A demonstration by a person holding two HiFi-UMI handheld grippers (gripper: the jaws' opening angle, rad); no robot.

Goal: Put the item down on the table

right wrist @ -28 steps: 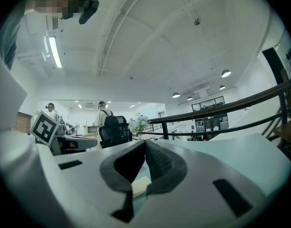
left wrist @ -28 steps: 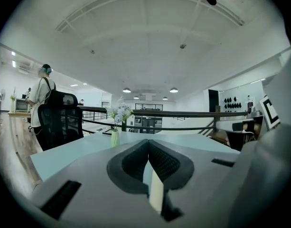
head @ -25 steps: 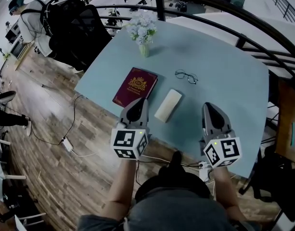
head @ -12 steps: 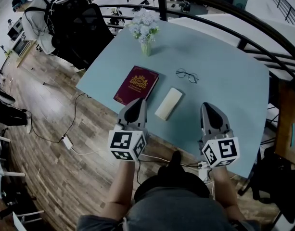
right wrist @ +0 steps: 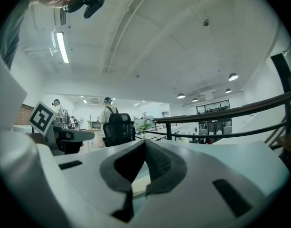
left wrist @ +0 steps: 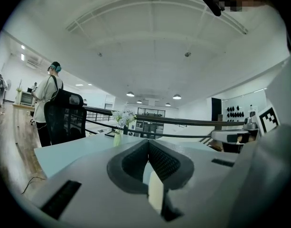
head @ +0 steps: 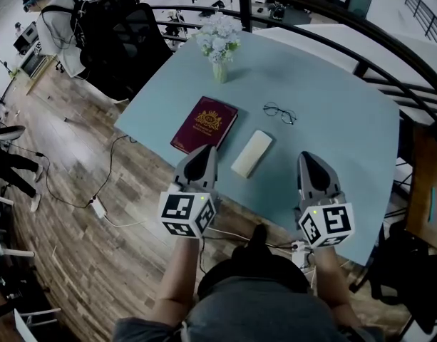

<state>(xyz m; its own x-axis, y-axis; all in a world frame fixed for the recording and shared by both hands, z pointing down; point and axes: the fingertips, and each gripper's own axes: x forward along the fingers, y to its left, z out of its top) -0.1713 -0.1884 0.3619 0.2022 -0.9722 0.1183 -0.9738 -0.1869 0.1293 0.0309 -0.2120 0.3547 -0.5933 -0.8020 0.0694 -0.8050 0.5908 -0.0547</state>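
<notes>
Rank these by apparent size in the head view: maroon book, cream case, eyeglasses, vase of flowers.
1. maroon book, though the vase of flowers, farther from the camera, looks nearly as large, so this order is unsure
2. cream case
3. eyeglasses

One book (head: 204,125), one case (head: 252,154), one vase (head: 219,71), one pair of glasses (head: 279,112).
</notes>
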